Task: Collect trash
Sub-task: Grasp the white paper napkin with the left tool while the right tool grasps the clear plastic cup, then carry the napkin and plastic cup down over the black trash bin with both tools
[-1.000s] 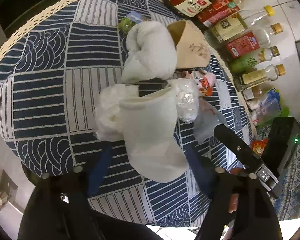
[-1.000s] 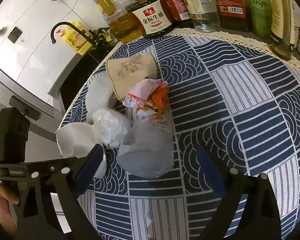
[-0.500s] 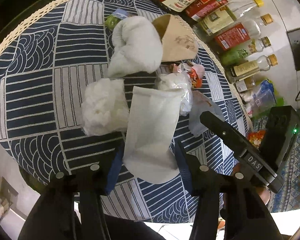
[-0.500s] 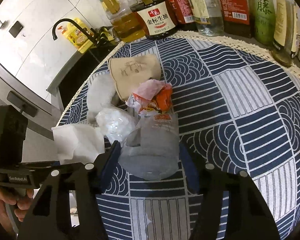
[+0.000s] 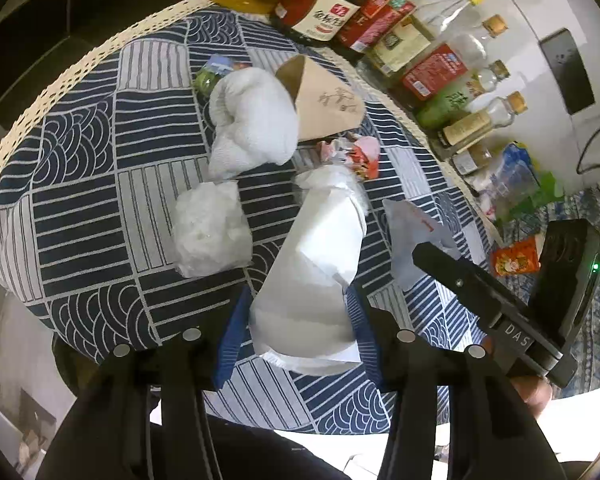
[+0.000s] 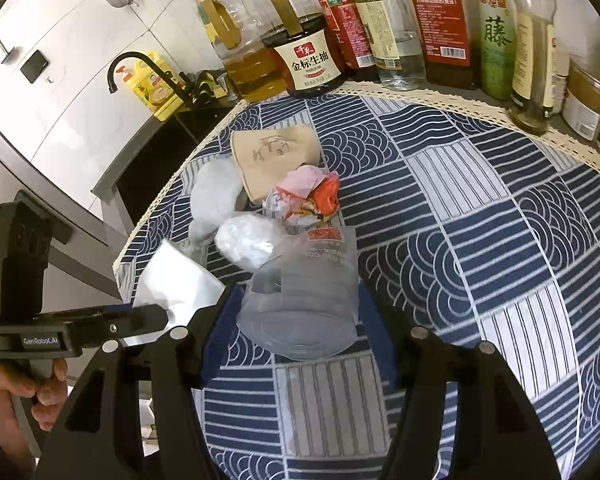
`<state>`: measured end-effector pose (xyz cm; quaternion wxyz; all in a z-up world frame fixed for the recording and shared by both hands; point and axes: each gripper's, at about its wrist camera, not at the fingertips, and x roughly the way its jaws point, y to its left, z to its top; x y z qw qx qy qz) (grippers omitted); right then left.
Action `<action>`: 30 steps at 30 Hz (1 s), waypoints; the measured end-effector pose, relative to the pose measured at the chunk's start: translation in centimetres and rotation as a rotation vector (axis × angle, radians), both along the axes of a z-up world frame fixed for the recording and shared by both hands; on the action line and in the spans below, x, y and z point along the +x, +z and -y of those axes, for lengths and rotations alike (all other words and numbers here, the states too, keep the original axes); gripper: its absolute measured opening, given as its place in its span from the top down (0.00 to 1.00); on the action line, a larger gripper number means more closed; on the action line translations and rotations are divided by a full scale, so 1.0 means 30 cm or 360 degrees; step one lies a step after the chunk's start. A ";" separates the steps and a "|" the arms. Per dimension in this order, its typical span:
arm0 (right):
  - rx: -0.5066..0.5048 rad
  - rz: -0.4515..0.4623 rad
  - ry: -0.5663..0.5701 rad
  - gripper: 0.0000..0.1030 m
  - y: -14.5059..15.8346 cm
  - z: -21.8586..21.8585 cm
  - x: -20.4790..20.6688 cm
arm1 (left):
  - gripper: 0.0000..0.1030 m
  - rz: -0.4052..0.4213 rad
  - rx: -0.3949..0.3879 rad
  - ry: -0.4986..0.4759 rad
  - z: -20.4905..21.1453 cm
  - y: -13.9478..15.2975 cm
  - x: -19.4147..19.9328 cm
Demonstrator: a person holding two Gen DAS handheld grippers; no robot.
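Observation:
My left gripper (image 5: 296,328) is shut on a white paper bag (image 5: 316,264), held above the table edge. My right gripper (image 6: 296,332) is shut on a crumpled clear plastic cup (image 6: 304,300). More trash lies on the blue patterned tablecloth (image 6: 480,240): a brown paper cup (image 6: 272,156), a crumpled red and pink wrapper (image 6: 304,196), a clear plastic wad (image 6: 248,240), a white crumpled bag (image 5: 210,232), a white cloth lump (image 5: 252,120) and a green wrapper (image 5: 212,74).
Several sauce and oil bottles (image 6: 380,28) line the far table edge. A sink with a black tap (image 6: 140,68) is to the left. Snack packets (image 5: 516,258) lie off the table's right side.
Both grippers closed in from wide open: the left onto the white paper bag, the right onto the clear plastic cup. The left gripper drew back toward the table edge.

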<state>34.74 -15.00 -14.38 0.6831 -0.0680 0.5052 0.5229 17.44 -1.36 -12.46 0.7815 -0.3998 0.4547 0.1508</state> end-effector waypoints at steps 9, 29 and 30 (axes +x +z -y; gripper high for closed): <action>-0.0027 0.0052 -0.0129 0.42 0.039 0.046 -0.078 | 0.54 0.0088 0.0042 -0.0179 0.003 0.033 -0.028; -0.0079 0.0172 -0.0468 0.42 0.204 0.030 -0.406 | 0.55 0.0280 0.0077 -0.0517 -0.129 0.155 -0.210; -0.0079 0.0171 -0.0473 0.42 0.207 0.023 -0.422 | 0.55 0.0286 0.0077 -0.0532 -0.142 0.159 -0.227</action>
